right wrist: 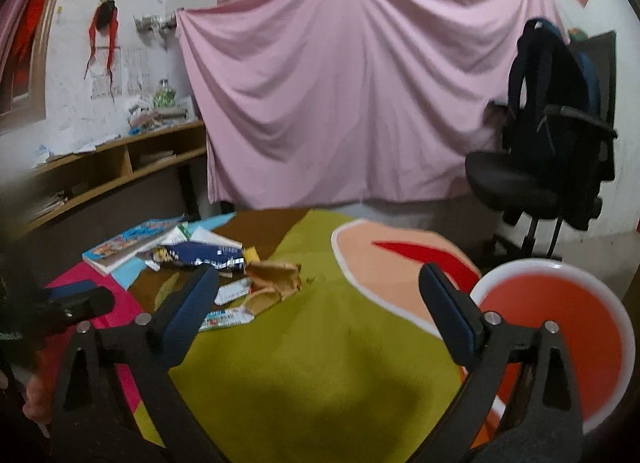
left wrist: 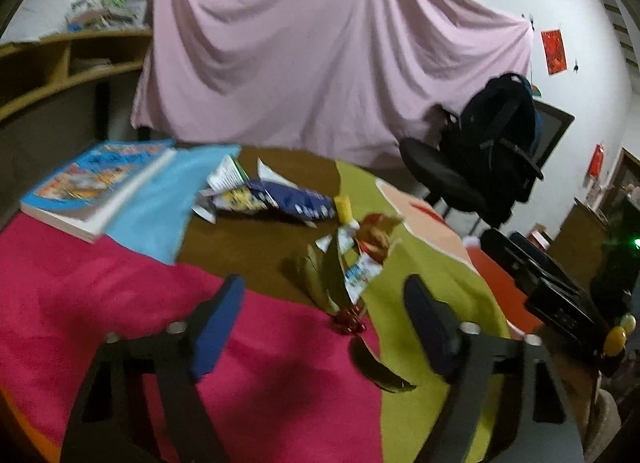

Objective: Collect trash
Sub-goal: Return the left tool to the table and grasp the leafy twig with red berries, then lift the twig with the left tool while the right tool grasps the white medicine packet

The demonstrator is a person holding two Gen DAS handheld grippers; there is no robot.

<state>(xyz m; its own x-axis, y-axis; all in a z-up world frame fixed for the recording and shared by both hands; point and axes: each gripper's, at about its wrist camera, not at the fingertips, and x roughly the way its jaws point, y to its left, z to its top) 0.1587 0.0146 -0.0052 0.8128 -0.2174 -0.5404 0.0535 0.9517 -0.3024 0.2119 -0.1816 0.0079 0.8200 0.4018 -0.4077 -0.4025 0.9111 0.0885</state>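
Trash lies on a multicoloured tablecloth (left wrist: 100, 283). A crumpled blue snack bag (left wrist: 280, 201) lies at the back, also in the right wrist view (right wrist: 204, 253). Nearer are dry leaves (left wrist: 324, 279), a small white-blue wrapper (left wrist: 362, 277), a torn brown peel or paper (right wrist: 272, 283) and a red shiny scrap (left wrist: 348, 321). My left gripper (left wrist: 324, 323) is open and empty, hovering just in front of the leaves. My right gripper (right wrist: 316, 303) is open and empty above the green cloth patch, to the right of the trash pile. The other gripper shows at the right edge of the left wrist view (left wrist: 560, 295).
A stack of books (left wrist: 100, 187) lies at the table's back left. An orange bowl with a white rim (right wrist: 568, 339) stands at the right. A black office chair with a backpack (right wrist: 552, 151) stands behind the table, before a pink sheet (right wrist: 352, 83). Wooden shelves (right wrist: 100, 171) stand at the left.
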